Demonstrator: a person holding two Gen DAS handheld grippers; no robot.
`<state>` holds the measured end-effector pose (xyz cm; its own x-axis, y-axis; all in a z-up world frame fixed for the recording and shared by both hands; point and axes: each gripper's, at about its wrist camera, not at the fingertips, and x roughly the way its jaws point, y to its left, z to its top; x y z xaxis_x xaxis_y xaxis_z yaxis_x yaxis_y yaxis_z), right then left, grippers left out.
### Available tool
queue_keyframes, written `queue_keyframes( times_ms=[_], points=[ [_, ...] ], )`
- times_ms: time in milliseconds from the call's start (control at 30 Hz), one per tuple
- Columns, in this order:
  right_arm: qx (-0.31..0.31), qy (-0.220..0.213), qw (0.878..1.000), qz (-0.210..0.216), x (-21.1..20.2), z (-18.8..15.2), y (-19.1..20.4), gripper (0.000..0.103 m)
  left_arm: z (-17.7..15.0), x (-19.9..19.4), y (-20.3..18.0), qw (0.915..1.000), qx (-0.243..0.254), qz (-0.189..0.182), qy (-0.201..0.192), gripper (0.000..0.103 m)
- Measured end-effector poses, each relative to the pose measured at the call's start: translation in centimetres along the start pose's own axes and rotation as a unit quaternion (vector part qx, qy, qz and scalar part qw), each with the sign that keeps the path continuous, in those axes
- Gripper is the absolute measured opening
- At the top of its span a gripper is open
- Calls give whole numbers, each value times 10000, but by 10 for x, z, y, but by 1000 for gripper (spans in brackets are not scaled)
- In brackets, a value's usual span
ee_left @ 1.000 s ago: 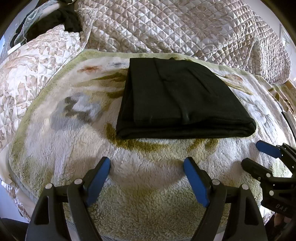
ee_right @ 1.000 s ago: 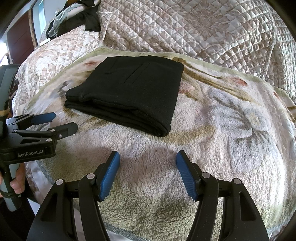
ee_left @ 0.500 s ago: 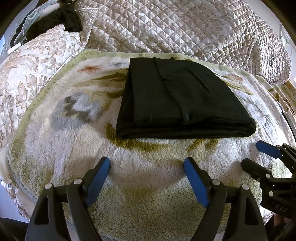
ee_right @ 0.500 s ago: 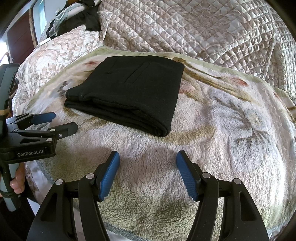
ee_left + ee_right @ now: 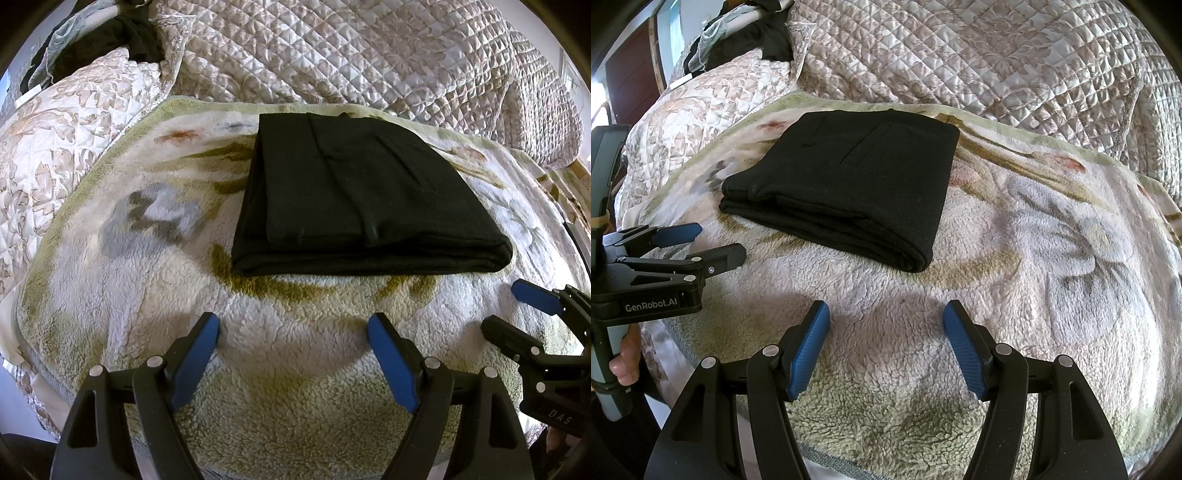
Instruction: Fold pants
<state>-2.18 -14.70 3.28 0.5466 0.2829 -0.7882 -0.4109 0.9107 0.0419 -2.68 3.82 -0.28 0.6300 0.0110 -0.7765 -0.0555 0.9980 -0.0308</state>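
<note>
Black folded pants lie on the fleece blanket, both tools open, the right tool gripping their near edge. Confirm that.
Wrong on the grip. The right tool holds nothing; the right wrist view shows it open over the floral fleece blanket, apart from the black folded pants. The left tool is open too.

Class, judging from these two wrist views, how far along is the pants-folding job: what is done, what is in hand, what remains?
Done: the black pants lie as a compact, layered rectangle on the fleece blanket. In hand: nothing; the left gripper and right gripper are both open, empty, and apart from the pants, short of the near edge. Left: apparently nothing further, perhaps tidying.
</note>
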Motion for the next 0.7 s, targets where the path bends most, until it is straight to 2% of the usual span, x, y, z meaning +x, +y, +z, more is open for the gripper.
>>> queue_keyframes(
  times_ms=[700],
  points=[
    [-22, 3, 10000, -9, 0, 0, 1, 65, 0, 1, 0, 10000, 5, 6, 11, 85]
  ],
)
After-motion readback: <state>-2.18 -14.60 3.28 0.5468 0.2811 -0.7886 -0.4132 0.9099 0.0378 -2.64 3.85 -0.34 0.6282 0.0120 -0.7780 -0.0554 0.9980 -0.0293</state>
